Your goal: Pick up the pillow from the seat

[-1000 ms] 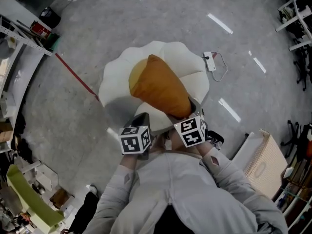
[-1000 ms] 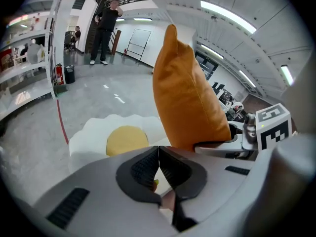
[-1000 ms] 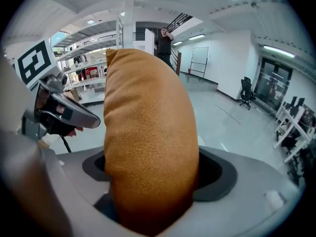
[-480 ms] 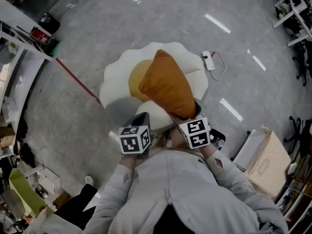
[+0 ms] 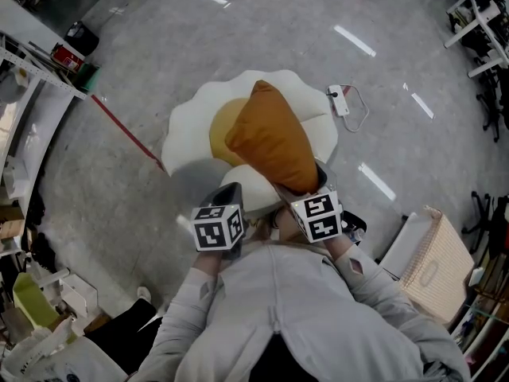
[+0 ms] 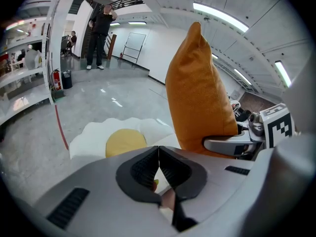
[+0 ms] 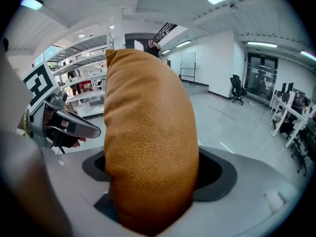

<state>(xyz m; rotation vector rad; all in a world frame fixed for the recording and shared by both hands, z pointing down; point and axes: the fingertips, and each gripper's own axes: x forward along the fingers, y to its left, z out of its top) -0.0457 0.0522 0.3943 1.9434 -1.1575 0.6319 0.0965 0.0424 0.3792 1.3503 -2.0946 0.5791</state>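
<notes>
An orange pillow [image 5: 274, 138] stands on end above a white, egg-shaped seat [image 5: 187, 134] with a yellow centre [image 5: 223, 118]. My right gripper [image 5: 308, 184] is shut on the pillow's near lower end, below its marker cube [image 5: 318, 216]. In the right gripper view the pillow [image 7: 148, 132] fills the gap between the jaws of the right gripper [image 7: 153, 171]. My left gripper [image 5: 231, 193] hovers beside it over the seat's near edge, apart from the pillow. Its pads meet in the left gripper view, where the left gripper [image 6: 158, 158] holds nothing, with the pillow [image 6: 197, 98] at its right.
A white power strip with a cable [image 5: 342, 100] lies on the grey floor right of the seat. A wicker basket [image 5: 436, 261] stands at the lower right. A red floor line [image 5: 127, 130] runs past the seat toward shelving [image 5: 32, 62] on the left. Two people [image 6: 101, 31] stand far off.
The pillow has come up off the seat and stands more upright, its far tip swung to the right, showing more of the yellow centre. The left gripper has stayed put.
</notes>
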